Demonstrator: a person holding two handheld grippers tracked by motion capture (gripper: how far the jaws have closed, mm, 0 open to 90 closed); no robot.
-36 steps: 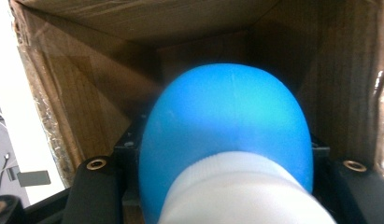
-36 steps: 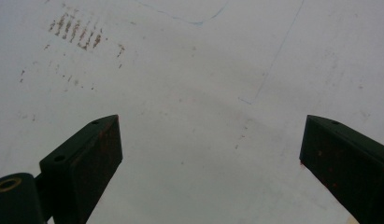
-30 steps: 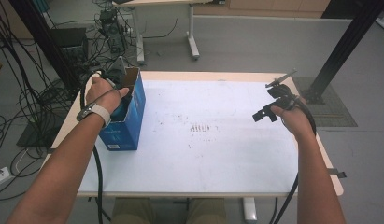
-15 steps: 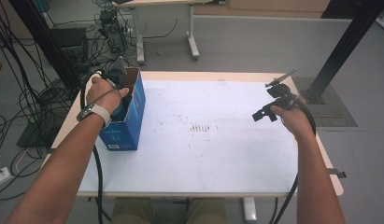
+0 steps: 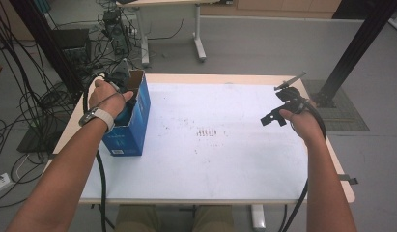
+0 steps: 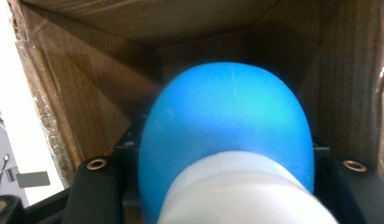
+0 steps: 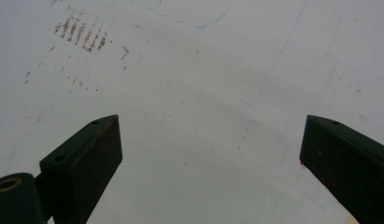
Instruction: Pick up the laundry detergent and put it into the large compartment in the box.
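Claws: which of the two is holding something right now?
The left claw, down inside the blue box, is shut on a blue and white object. The right claw is open over the bare table.

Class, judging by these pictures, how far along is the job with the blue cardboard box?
Done: the blue-and-white object is inside the blue cardboard box. In hand: the left gripper holds it there. Left: letting go or lifting it out, which is unclear. The right gripper waits open above the white table.

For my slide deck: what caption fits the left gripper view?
Left gripper inside a cardboard box, fingers closed on a blue bottle with a white cap.
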